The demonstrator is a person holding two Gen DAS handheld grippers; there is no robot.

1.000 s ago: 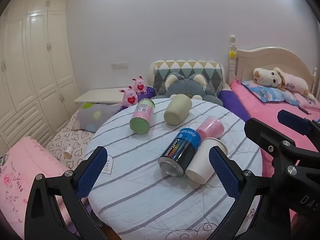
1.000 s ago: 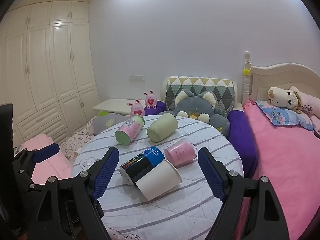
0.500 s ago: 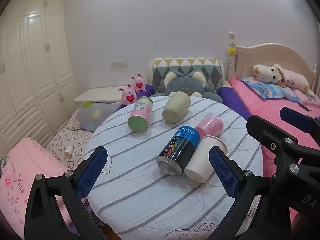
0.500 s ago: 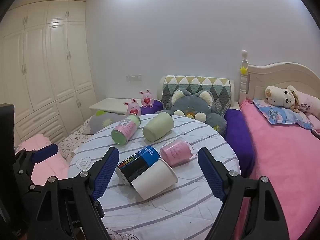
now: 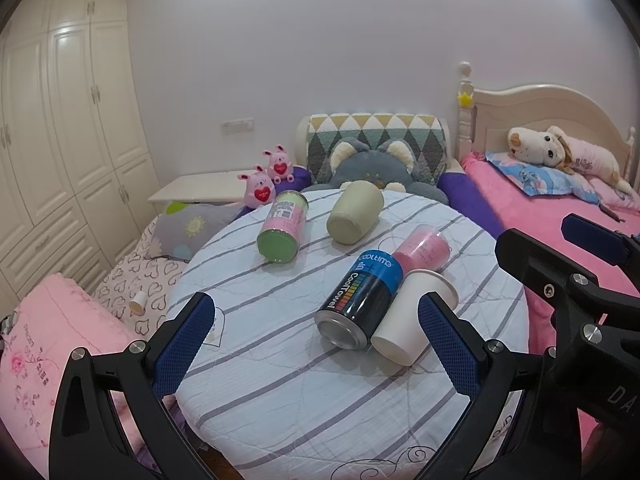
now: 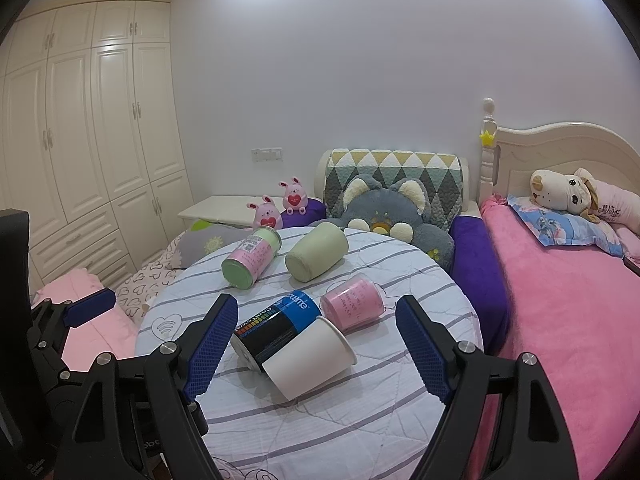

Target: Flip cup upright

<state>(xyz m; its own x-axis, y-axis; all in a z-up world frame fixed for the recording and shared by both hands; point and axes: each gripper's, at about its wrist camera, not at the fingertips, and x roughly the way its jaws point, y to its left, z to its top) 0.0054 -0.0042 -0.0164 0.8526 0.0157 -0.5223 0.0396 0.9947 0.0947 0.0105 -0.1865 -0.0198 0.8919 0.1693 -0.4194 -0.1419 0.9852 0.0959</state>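
Note:
A white paper cup (image 5: 412, 318) (image 6: 310, 354) lies on its side on the round striped table (image 5: 280, 392) (image 6: 360, 432), against a black and blue can (image 5: 360, 306) (image 6: 274, 330). A pale green cup (image 5: 354, 212) (image 6: 316, 253), a pink clear cup (image 5: 422, 248) (image 6: 352, 306) and a pink-green can (image 5: 283, 226) (image 6: 250, 261) also lie on their sides. My left gripper (image 5: 316, 344) is open and empty, in front of the can and white cup. My right gripper (image 6: 316, 344) is open and empty, its fingers either side of the white cup, short of it.
A pink bed (image 6: 572, 320) with a plush dog (image 6: 560, 192) lies to the right. A grey plush cat (image 6: 384, 212) and patterned cushion sit behind the table. Pink bedding (image 5: 52, 344) lies at the left, white wardrobes (image 6: 80, 140) beyond. The right gripper shows in the left view (image 5: 592, 276).
Both views have shifted slightly; the table and cups sit a little lower and nearer in the right wrist view. Nothing on the table has moved. Both grippers stay open.

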